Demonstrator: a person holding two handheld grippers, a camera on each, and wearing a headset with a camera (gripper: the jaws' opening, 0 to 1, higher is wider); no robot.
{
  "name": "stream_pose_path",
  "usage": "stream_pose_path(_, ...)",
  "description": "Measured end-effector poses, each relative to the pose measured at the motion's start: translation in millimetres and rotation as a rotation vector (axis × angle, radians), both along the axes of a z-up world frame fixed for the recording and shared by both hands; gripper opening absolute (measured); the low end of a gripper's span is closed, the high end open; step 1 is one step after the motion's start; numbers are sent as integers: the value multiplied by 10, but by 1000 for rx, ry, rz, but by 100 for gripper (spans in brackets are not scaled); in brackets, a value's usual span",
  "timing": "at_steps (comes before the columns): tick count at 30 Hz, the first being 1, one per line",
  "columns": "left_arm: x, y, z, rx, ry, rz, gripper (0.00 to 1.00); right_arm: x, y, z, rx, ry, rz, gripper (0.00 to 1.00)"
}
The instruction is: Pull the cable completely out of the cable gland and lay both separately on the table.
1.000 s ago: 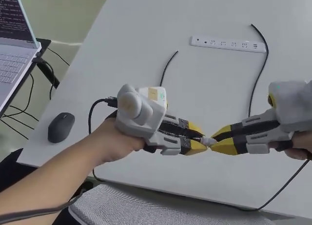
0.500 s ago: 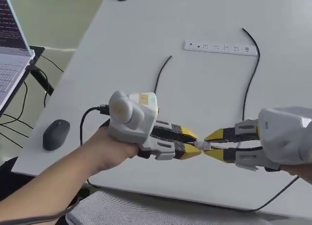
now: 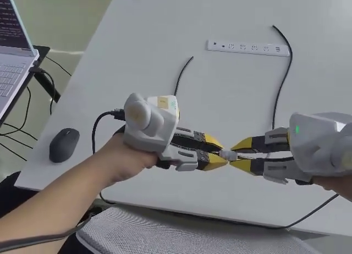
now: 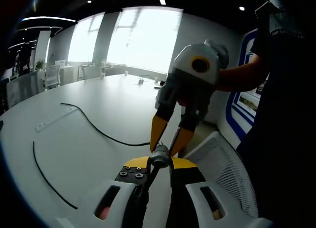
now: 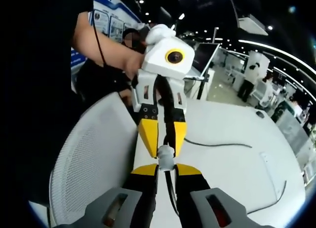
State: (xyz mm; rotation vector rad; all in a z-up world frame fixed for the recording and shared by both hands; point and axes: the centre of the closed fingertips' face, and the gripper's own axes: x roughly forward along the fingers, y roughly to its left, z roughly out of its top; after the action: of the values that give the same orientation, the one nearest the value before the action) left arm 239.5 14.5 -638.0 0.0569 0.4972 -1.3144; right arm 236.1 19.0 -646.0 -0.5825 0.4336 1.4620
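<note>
The cable gland (image 3: 227, 154) is held in the air low in the frame of the head view, above the near edge of the bench (image 3: 154, 39), right where the two tools meet nose to nose. The left tool (image 3: 215, 156) is narrowed down on the gland's white body. The right tool (image 3: 240, 155) comes in from the right side of the frame, its jaws drawn close on what looks like the thin dark cable (image 5: 171, 188) just past the gland — in the right gripper view that cable trails from the gland down between this tool's own jaws. Gland, cable and both tools lie along one line running left to right across the frame, so the pull should go straight along it, with the tools drawn apart. Neither tool is nearer; both are at the work. No brand or label can be read — the text on the laptop (image 3: 11, 50) at the upper left is too small.
</note>
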Motion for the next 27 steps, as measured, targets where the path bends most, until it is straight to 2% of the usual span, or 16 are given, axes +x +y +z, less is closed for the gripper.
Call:
stream_pose_path(5, 11, -6, 13, -3, -11, 2, 15, 53, 12, 22, 37, 49, -70, 12)
stream_pose_path(8, 19, -5, 22, -7, -17, 7, 15, 74, -37, -12, 25, 90, -126, 15)
stream_pose_path(10, 24, 1, 15, -6, -21, 10, 15, 93, -48, 24, 57, 99, -155, 17)
stream_pose_path(13, 29, 14, -1, 3, -25, 14, 15, 130, -93, 82, 108, 144, -233, 19)
stream_pose_path(15, 31, 20, -8, 8, -24, 14, 15, 147, -131, 103, 116, 152, -273, 21)
stream_pose_path(17, 36, 22, 2, 8, -26, 17, 15, 158, -170, 94, 97, 116, -295, 21)
stream_pose_path(20, 38, 19, 43, 1, -32, 21, 15, 175, -273, -27, 4, 37, -300, 20)
stream_pose_path(22, 49, 19, 47, 3, -32, 21, 15, 166, -277, -61, 6, 23, -307, 18)
stream_pose_path(25, 65, 16, 54, 5, -33, 20, 15, 172, -285, -61, -7, -25, -319, 18)
stream_pose_path(26, 71, 16, 56, 4, -35, 20, 15, 205, -292, -41, -17, -74, -326, 18)
stream_pose_path(27, 83, 16, 57, 3, -33, 22, 15, 222, -294, -28, -22, -101, -332, 17)
